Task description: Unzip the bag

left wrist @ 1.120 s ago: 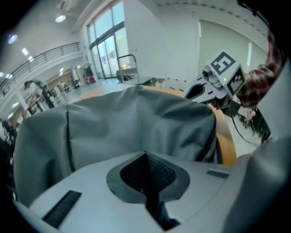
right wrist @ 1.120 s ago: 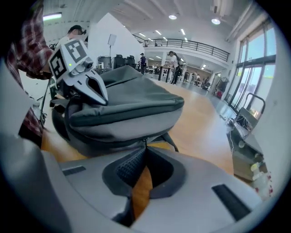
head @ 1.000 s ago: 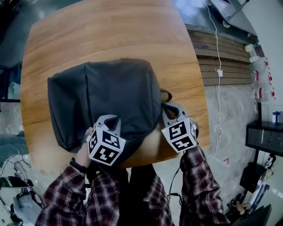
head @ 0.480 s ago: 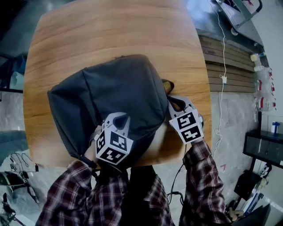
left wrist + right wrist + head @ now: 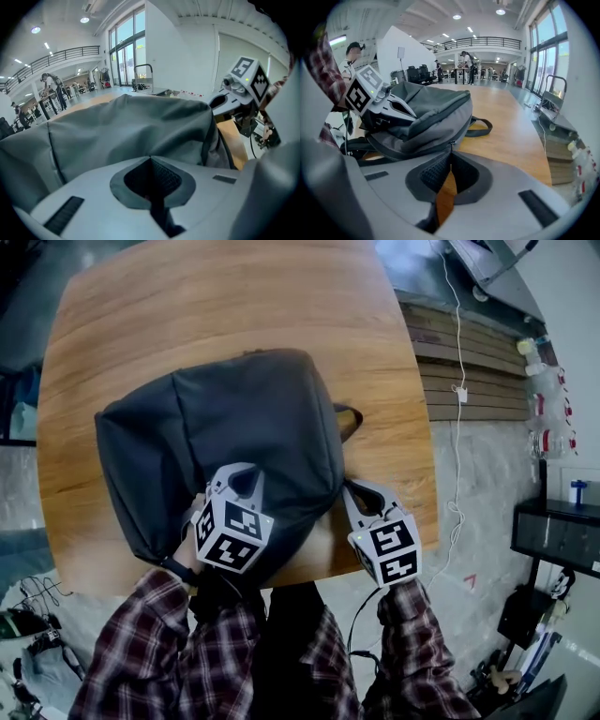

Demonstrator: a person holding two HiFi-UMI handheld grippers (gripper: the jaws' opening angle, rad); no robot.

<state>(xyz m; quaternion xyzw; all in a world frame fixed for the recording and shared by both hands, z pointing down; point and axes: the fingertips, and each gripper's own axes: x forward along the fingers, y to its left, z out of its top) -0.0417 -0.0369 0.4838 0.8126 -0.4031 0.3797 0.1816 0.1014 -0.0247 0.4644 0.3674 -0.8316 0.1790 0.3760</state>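
With the bag (image 5: 234,427) lying on the table (image 5: 187,306), my right gripper (image 5: 451,149), clamped on the zipper pull (image 5: 452,142), has drawn back toward me while my left gripper (image 5: 150,158), jaws together, presses its top, so unzipping looks begun.

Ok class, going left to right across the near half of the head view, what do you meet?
Left hand-held gripper on the bag → right hand-held gripper → white cable → black shelf.

Steeply down from the head onto bag (image 5: 234,423) and table (image 5: 187,306). Low on left gripper (image 5: 234,476) and right gripper (image 5: 361,491), tight against that bag, each catching the other in an upper corner.
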